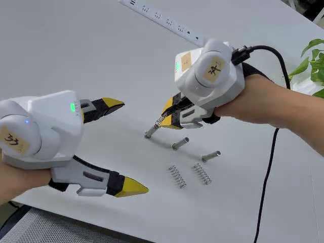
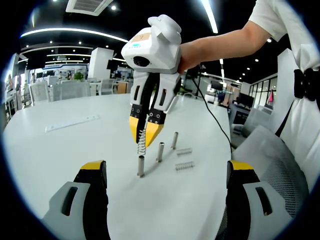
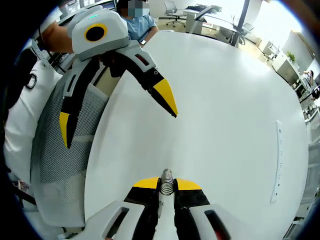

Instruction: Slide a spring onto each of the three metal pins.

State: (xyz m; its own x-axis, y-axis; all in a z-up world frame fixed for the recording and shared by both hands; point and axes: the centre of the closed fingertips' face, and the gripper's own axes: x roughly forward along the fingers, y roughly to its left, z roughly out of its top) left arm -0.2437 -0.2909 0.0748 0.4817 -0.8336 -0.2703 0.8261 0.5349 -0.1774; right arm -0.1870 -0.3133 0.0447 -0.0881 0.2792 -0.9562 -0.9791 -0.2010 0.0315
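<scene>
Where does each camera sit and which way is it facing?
Head view: on the headset, looking down at the table; left claw, right claw, left hand, right hand show.
Left gripper view: on the left claw, facing across the table at the right claw; own jaws open.
Right gripper view: on the right claw, looking along its jaws toward the left claw.
Shared: all show the held spring.

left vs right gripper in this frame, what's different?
Jaws: the left gripper stands wide open and empty; the right gripper is shut on a spring.
Pose: the left lies roughly level, off to the side; the right points down, with the spring's lower end at the top of an upright metal pin.
Shared: white bodies, black jaws with yellow tips.
</scene>
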